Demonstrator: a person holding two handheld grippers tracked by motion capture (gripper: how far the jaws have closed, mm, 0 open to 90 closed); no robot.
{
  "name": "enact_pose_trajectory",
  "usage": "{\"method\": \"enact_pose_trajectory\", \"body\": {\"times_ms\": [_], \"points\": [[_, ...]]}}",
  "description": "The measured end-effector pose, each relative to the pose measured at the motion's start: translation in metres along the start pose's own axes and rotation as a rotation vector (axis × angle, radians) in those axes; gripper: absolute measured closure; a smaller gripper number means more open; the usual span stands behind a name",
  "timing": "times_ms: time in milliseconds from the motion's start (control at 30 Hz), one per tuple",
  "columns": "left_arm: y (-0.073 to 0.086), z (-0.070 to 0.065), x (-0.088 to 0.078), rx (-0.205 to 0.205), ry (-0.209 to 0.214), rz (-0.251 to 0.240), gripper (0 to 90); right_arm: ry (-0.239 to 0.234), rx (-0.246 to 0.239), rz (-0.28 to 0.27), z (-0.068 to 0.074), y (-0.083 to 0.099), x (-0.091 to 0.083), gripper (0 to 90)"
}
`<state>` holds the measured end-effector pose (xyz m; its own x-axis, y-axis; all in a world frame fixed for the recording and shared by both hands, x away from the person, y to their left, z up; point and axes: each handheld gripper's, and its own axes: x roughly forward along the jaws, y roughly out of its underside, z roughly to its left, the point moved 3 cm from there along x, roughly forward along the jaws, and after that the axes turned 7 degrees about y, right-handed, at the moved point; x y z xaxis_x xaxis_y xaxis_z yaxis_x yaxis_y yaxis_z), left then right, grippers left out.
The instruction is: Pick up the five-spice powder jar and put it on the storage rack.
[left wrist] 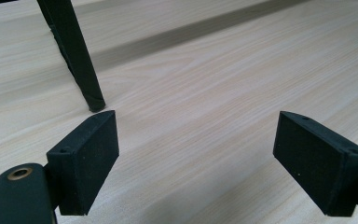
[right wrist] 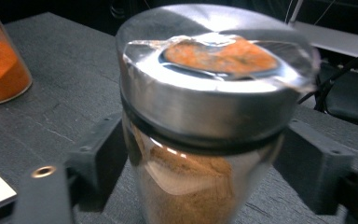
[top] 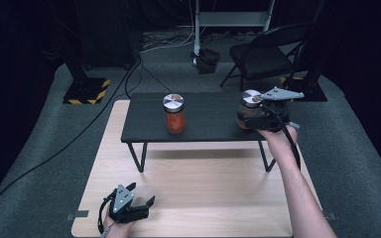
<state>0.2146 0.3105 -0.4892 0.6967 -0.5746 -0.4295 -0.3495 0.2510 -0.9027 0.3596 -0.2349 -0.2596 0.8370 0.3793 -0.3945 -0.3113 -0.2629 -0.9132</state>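
Glass spice jar (right wrist: 200, 140) btwn right tool (right wrist: 200, 172) jaws, on black shelf (top: 203, 124)

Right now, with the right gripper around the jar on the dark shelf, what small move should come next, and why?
Probably draw the right gripper straight back from the brown-spice jar. The jar stands upright on the dark shelf, and the jaws seem to stand just off its glass on both sides. Backing out level should keep them from tipping it. The left gripper rests open over the wooden table.
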Motion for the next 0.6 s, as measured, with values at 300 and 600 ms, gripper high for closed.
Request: {"method": "enact_pose_trajectory", "body": {"times_ms": [300,600], "points": [[0.000,-0.001,0.000,0.004,-0.004,0.002,14.1,-0.016,-0.010,-0.075,-0.011,0.030,-0.024,11.4],[0.000,-0.001,0.000,0.004,-0.005,0.002,14.1,-0.027,-0.027,-0.146,-0.016,0.073,-0.053,10.4]]}}
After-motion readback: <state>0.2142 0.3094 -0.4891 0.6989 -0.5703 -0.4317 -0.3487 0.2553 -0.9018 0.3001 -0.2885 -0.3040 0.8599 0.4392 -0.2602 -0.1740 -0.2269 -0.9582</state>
